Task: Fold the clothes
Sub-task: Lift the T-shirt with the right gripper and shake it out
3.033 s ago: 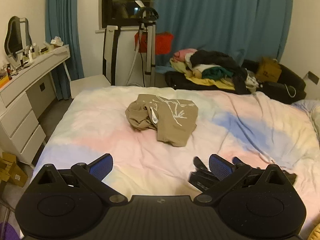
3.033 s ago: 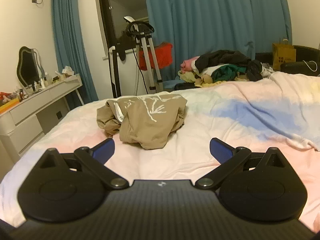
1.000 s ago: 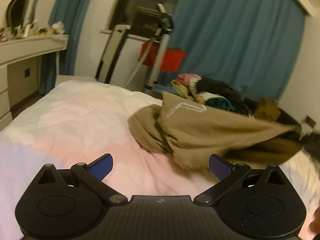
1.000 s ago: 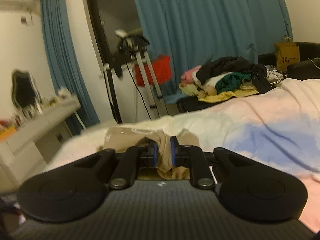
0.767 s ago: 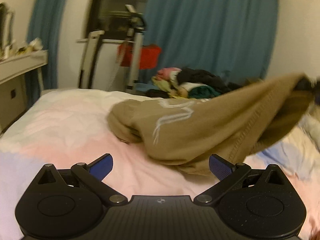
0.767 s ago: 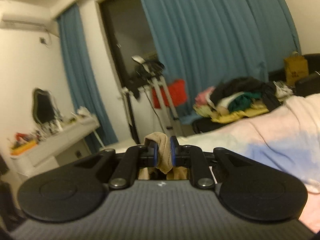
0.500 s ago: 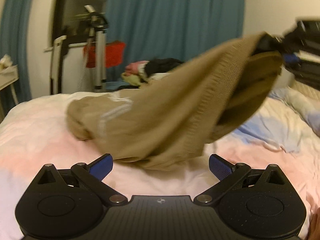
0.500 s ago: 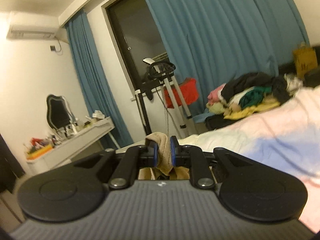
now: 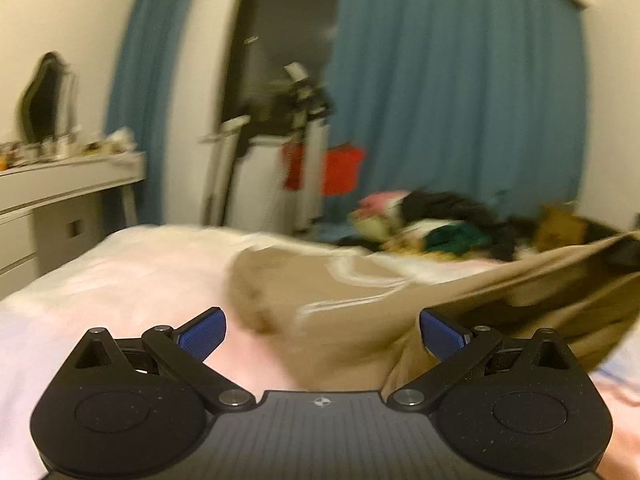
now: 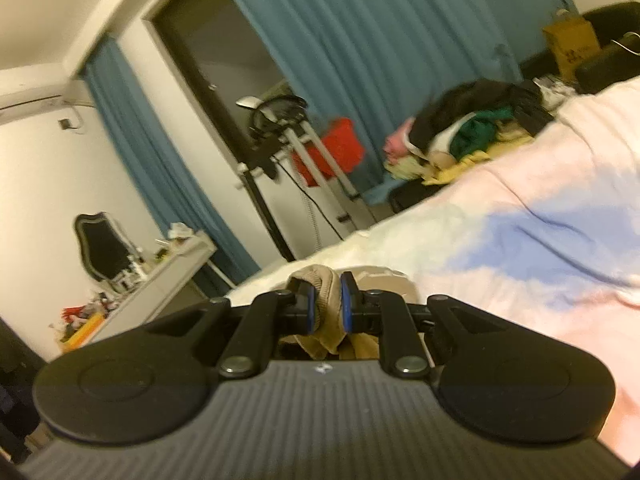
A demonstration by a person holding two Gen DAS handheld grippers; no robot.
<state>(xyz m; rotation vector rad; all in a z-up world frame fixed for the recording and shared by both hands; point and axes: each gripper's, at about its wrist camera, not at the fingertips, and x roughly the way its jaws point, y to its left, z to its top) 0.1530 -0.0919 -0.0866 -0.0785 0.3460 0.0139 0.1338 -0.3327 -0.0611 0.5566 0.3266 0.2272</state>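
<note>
A tan sweatshirt (image 9: 360, 304) with white line print lies partly on the pastel bed (image 9: 120, 280) and stretches up toward the right edge of the left wrist view. My right gripper (image 10: 326, 304) is shut on a ribbed edge of the tan sweatshirt (image 10: 326, 292) and holds it above the bed (image 10: 540, 248). My left gripper (image 9: 322, 330) is open and empty, low over the bed, with the sweatshirt's near fold between and just beyond its fingers. The left view is blurred.
A pile of mixed clothes (image 9: 432, 224) sits past the far side of the bed (image 10: 472, 128). A white dresser with a mirror (image 9: 60, 184) stands at the left. A tripod stand and red item (image 9: 320, 160) stand by the blue curtains.
The right gripper has tilted and dropped lower with the sweatshirt edge in it. The sweatshirt now hangs lower and flatter across the left view. The left gripper has swung back left.
</note>
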